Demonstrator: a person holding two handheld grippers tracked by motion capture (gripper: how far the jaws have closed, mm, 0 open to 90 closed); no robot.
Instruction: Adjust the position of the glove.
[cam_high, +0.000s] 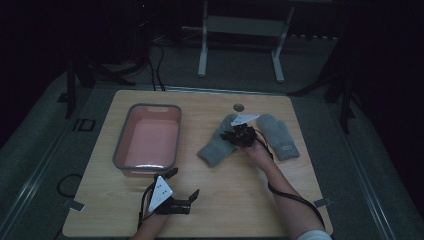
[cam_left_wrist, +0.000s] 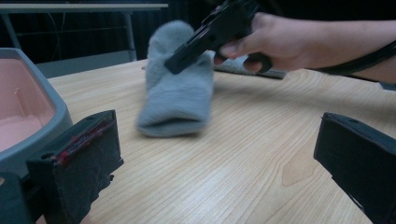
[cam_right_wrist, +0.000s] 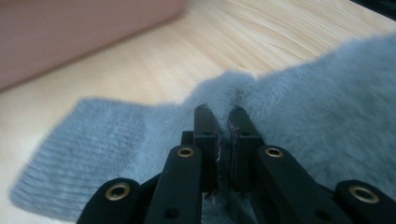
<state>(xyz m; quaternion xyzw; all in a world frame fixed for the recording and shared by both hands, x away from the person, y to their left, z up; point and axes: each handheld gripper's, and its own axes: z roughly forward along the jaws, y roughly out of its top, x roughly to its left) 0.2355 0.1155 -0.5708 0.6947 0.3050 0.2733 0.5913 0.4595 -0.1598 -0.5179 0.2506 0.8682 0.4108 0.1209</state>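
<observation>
High view: 2 grey mittens lay on the wooden table (cam_high: 210, 205); the right gripper (cam_high: 242, 135) sat on the nearer mitten (cam_high: 216, 145), whose long axis ran diagonally from cuff at lower left to tip at upper right, with the pink basin (cam_high: 148, 140) well apart to its left and the second mitten (cam_high: 278, 135) just beside it on the right. The left gripper (cam_high: 184, 189) rested near the table's front edge, nearer the basin. Left gripper view: its jaws stood wide apart and empty, the mitten (cam_left_wrist: 175, 84) ahead of them, cuff hanging toward the table. Right gripper view: the jaws were nearly closed, pinching a fold of the mitten (cam_right_wrist: 317, 116), cuff to the left.
</observation>
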